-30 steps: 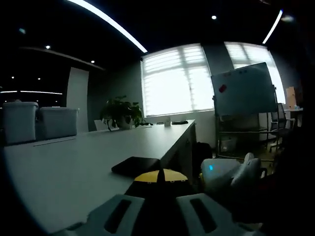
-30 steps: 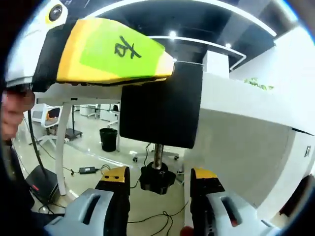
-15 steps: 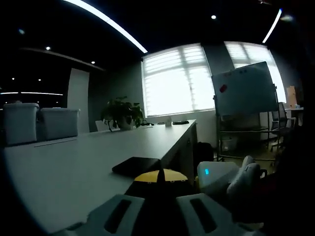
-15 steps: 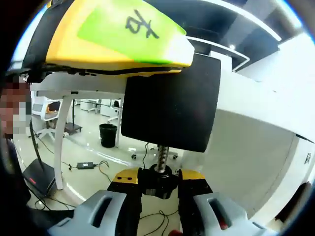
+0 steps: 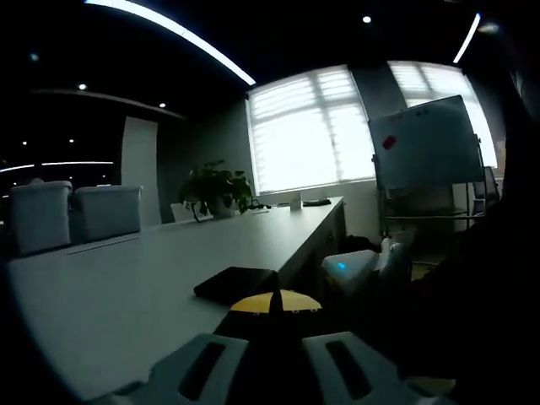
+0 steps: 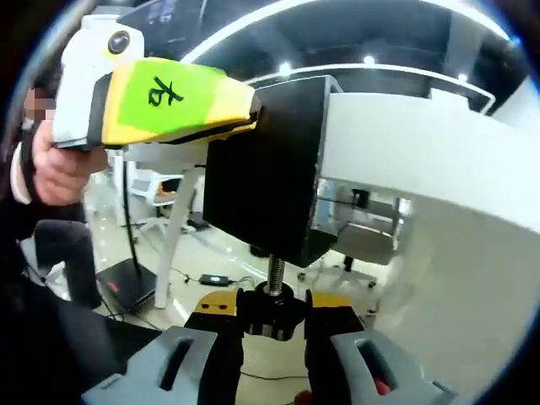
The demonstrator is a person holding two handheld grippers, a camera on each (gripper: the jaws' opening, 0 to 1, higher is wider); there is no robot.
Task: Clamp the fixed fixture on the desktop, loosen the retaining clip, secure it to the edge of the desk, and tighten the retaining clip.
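A black clamp fixture (image 6: pixel 270 190) sits on the edge of the white desk (image 6: pixel 422 169), with its threaded screw (image 6: pixel 275 272) hanging below. My right gripper (image 6: pixel 270 305) is shut on the black knob (image 6: pixel 270 312) at the screw's lower end. The left gripper (image 6: pixel 240 114), yellow with a green label, comes in from the left and grips the fixture's top; a hand (image 6: pixel 55 164) holds it. In the left gripper view my left gripper (image 5: pixel 272 302) is shut on the fixture's flat black top plate (image 5: pixel 236 283), which lies on the desk (image 5: pixel 126 278). The right gripper's white body (image 5: pixel 350 268) shows below the desk edge.
A potted plant (image 5: pixel 215 187) and small items stand far along the desk, two white bins (image 5: pixel 72 215) at its left. A whiteboard (image 5: pixel 426 152) stands on the right before bright windows. Under the desk are a white leg (image 6: pixel 173 245), floor cables and a black box (image 6: pixel 126 283).
My right gripper went from open around the knob to shut on it. Its view has since rolled. In the left gripper view the right gripper's body has shifted left and up.
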